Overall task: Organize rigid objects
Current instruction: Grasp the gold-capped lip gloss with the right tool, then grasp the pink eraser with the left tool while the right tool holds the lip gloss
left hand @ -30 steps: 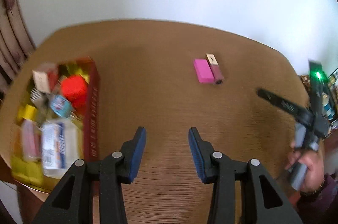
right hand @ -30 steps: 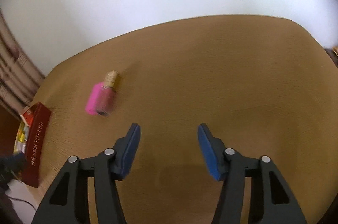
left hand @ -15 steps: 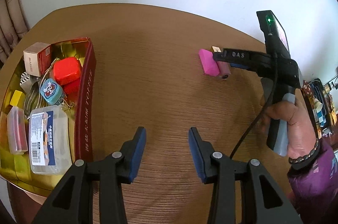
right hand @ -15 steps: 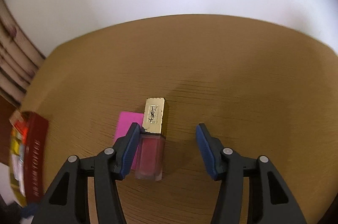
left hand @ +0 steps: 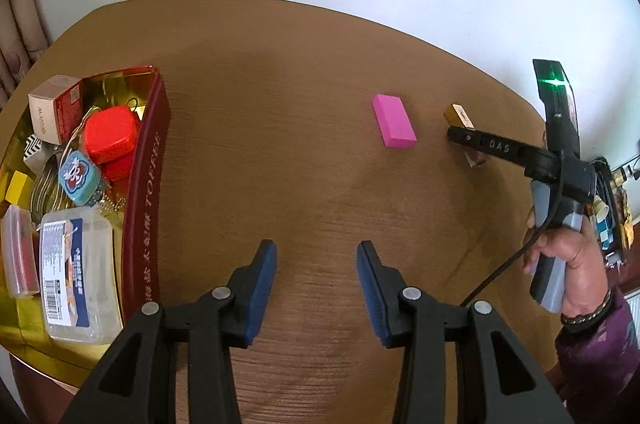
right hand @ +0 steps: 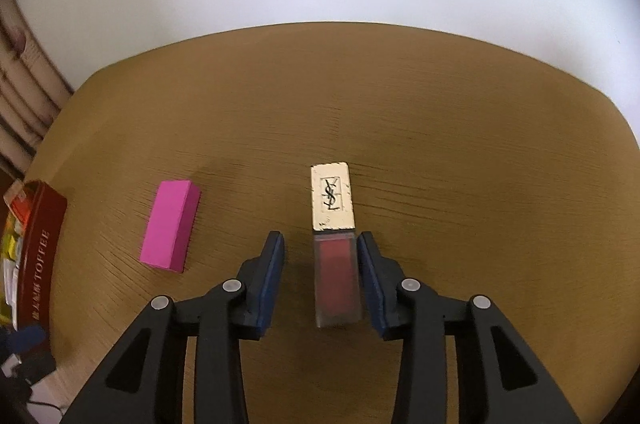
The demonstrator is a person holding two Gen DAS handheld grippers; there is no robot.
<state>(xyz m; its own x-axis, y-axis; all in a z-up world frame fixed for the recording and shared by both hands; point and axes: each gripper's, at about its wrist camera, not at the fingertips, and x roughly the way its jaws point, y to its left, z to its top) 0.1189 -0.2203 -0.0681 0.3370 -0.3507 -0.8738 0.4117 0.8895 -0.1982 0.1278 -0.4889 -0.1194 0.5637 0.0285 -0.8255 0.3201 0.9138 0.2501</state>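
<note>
**A:** Where does the tidying stand?

**B:** Start with the big things. The wooden surface (left hand: 304,128) is nearly bare. At the left edge of my left wrist view sits the toffee tin (left hand: 146,184), and it already holds most of the lot: a clear plastic box (left hand: 76,272) at lower left, a red tin (left hand: 110,134), a small carton (left hand: 54,114) at upper left, a teal charm (left hand: 76,176) and a yellow block (left hand: 16,186). By my judgement that part is done.

**A:** What is left out?

**B:** Two pieces. The pink block (right hand: 170,226) lies flat at centre left of my right wrist view, well apart from the tin. The lip-colour bottle (right hand: 335,256) with its gold cap lies near it, at centre.

**A:** And your grippers?

**B:** My right gripper (right hand: 322,264) is down around the bottle and its jaws are closing, the bottle's body between them. The right pad lies against the glass; the left one shows a gap, so nothing is pinched yet. My left gripper (left hand: 316,272) is spread over bare wood at lower centre, holding nothing.

**A:** So what remains?

**B:** I reckon the bottle goes to the tin, then the pink block.
</note>
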